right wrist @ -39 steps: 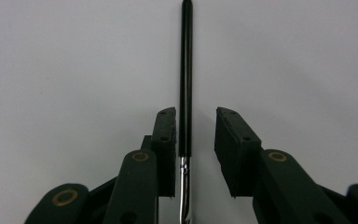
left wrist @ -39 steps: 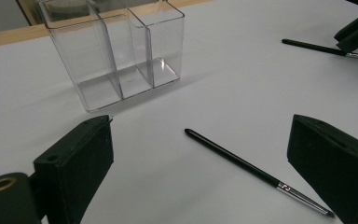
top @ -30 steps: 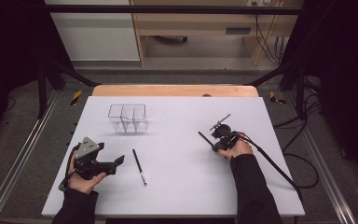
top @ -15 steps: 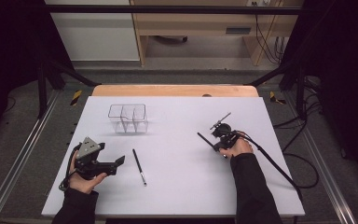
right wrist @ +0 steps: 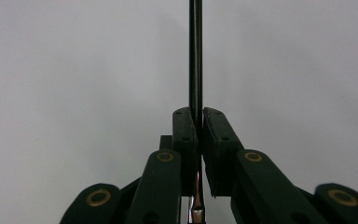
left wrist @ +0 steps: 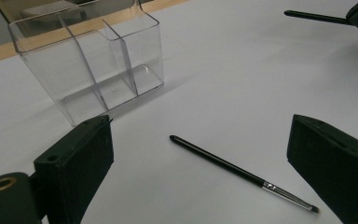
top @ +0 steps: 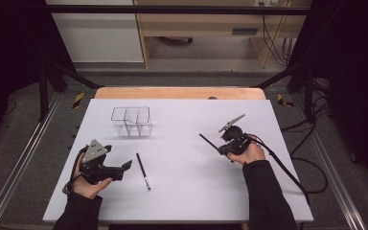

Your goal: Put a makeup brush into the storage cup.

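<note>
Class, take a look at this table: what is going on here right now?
A person works at a white table with a set of tongs in each hand. The right tongs are shut on a thin black brush, gripped near one end. The left tongs are open, with a second brush lying flat on the table ahead of them. A clear divided organizer stands farther back with nothing in it.

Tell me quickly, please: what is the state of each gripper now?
Left gripper: open, holding nothing; a black brush lies on the table between its jaws.
Right gripper: closed on a second thin black brush.
</note>
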